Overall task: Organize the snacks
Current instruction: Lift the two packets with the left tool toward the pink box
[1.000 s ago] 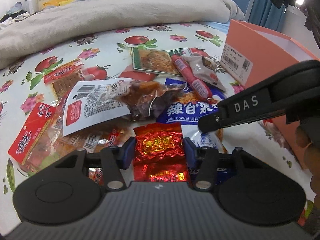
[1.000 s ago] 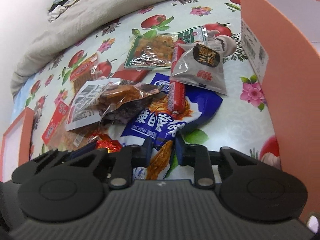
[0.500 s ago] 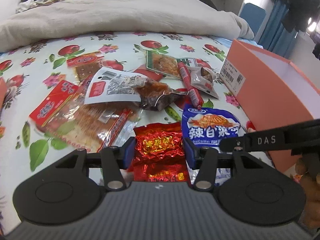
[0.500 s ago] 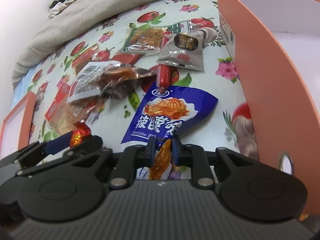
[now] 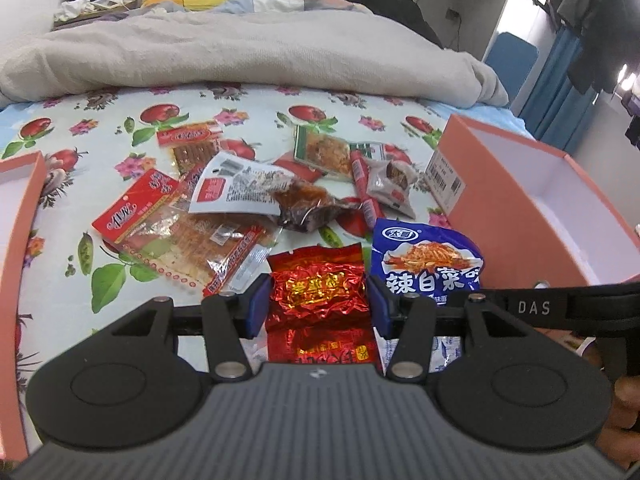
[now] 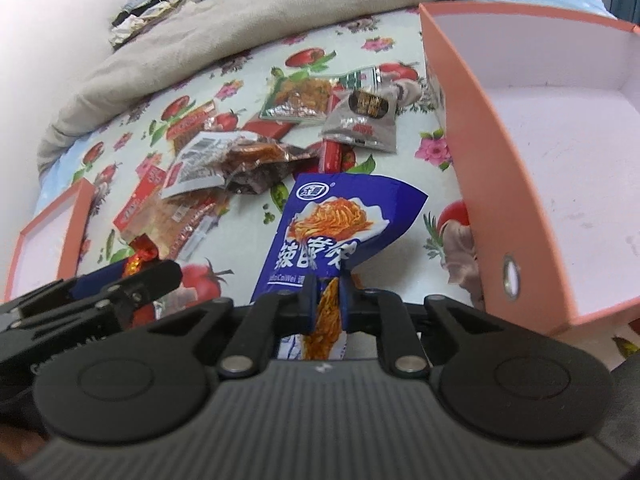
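Beside orange box (image 6: 472,168) | left tongs (image 5: 316,306) clamp red packet (image 5: 318,288) — right tongs (image 6: 327,300) clamp blue packet (image 6: 336,220)

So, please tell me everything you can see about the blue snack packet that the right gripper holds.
The blue snack packet is a glossy plastic pouch with white Chinese characters, a small oval logo at the top, and a picture of red-orange shredded food. The right hand-held gripper is shut on its lower end, pinching and creasing it, so the packet stands out forward over the flowered cloth. It is near the open orange box, not inside it. In the left wrist view it appears beside the red foil packet.
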Tool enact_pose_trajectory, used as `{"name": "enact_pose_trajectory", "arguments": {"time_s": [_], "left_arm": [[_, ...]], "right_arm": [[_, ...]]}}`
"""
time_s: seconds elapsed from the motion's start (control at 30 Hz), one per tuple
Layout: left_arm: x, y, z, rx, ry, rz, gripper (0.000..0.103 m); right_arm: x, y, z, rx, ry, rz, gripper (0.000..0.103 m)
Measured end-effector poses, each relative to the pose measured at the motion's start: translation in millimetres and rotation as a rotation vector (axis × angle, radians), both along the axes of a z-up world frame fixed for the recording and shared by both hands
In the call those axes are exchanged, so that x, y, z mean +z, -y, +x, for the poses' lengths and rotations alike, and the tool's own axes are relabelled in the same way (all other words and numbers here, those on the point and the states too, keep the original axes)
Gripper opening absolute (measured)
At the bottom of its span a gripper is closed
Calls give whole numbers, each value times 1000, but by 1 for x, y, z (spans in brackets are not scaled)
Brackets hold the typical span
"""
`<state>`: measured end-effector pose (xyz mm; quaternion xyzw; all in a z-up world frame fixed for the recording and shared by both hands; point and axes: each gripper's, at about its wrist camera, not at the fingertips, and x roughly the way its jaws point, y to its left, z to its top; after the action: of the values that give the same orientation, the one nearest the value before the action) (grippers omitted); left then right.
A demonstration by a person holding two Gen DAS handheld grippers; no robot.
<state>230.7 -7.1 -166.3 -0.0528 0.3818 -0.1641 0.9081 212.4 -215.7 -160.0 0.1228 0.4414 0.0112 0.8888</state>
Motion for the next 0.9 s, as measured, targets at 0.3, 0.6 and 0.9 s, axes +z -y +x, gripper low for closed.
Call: {"name": "enact_pose_trajectory", "arguments": {"time_s": [0.3, 0.6, 0.9], "left_arm": [[57, 18, -5, 20, 28, -21, 57], [130, 51, -4, 5, 103, -38, 57], [187, 95, 7, -41, 164, -58, 57]], "right_arm": [[57, 13, -16, 17, 85, -7, 14], [119, 38, -25, 12, 202, -4, 14], [162, 72, -25, -22, 300, -14, 14]]}}
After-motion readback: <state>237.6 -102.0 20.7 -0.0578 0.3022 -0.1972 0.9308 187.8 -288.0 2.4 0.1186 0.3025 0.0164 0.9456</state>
